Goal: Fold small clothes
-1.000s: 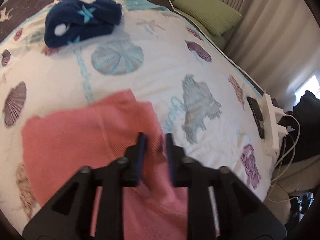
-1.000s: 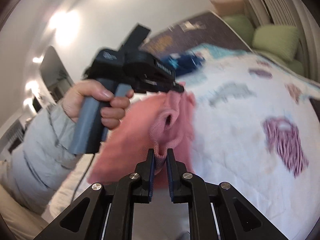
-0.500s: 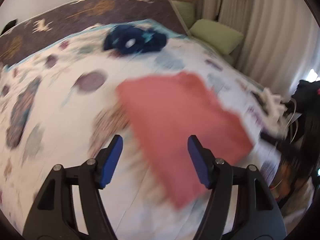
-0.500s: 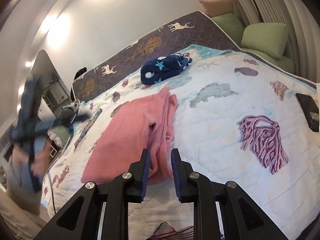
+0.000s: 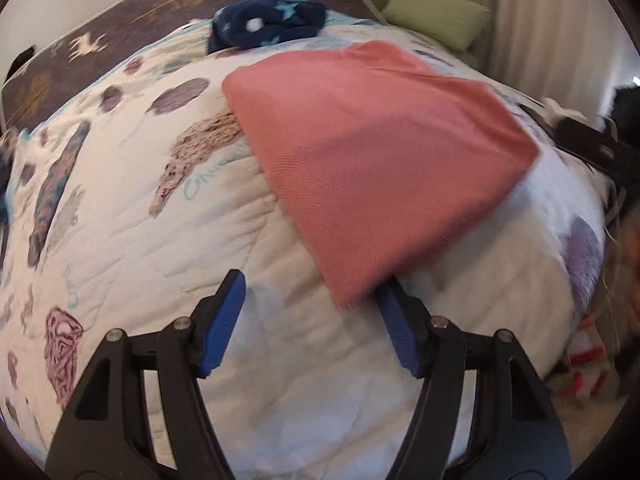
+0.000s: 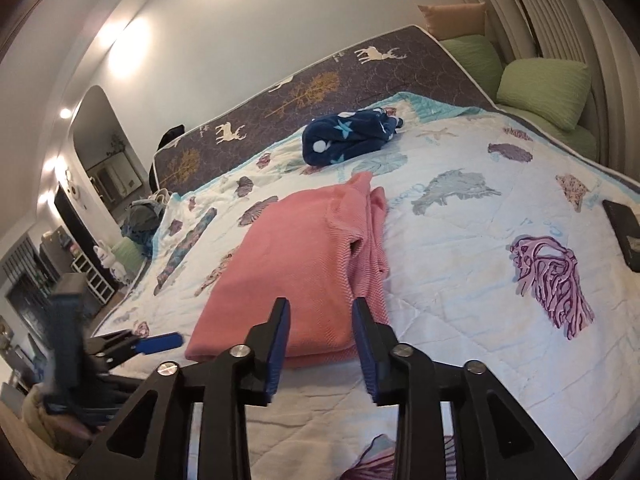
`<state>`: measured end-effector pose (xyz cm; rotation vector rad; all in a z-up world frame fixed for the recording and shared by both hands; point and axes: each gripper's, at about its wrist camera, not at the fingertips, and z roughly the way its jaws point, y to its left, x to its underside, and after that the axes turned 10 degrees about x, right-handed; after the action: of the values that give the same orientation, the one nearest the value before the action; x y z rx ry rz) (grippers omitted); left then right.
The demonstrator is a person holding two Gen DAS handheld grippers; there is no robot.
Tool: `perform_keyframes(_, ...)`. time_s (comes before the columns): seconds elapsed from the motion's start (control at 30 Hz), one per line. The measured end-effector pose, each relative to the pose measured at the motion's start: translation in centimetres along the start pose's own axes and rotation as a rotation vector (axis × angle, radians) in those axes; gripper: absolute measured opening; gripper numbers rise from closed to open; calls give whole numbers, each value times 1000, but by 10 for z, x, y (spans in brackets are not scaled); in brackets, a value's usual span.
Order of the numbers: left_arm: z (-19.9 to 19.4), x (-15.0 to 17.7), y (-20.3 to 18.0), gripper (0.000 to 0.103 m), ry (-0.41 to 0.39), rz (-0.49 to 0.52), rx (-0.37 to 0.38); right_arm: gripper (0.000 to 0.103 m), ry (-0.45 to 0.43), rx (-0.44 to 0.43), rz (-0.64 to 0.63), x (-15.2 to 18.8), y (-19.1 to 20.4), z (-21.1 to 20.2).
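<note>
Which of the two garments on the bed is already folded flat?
The pink garment, spread flat in layers nearest the hand-held grippers. The navy star-patterned garment lies bunched up farther back.

Pink garment [image 6: 304,264]: solid salmon pink, fine ribbed knit weave. Quilt [image 6: 460,280]: white ground, printed seashells and sea creatures in purple, grey-teal, tan and dark blue; turquoise border. Fleece bundle [image 6: 348,140]: navy blue, light-blue stars, white dots. Mattress [image 6: 320,84]: dark grey-brown, white deer and ochre trees. Cushions [image 6: 548,88]: light green, one peach behind. Curtains [image 5: 552,12]: cream. Left gripper [image 5: 310,320]: black frame, blue pads. Right gripper [image 6: 320,340]: black frame, blue pads, silver screws. Flat device [image 6: 624,232] at the quilt edge: black.
</note>
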<state>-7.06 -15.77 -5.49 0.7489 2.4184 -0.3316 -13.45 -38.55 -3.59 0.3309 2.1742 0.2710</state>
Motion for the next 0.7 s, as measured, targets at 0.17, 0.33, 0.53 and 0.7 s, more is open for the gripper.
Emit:
perform_keyframes(0.17,-6,-1,0,68,-52,-36,-5,39,6,21,-11,1,3,-2)
perform_keyframes(0.33,-9,-2,-6,68,-72,-44,10,40,51,54,-9,0,5,17)
perform_keyframes(0.53,1,-2,-1,68,-53,-88,-69,40,71,59,2,2,3,26)
perform_keyframes(0.7,-8,17,12,72,-24,-105,-87,40,86,116,-5,4,-3,31)
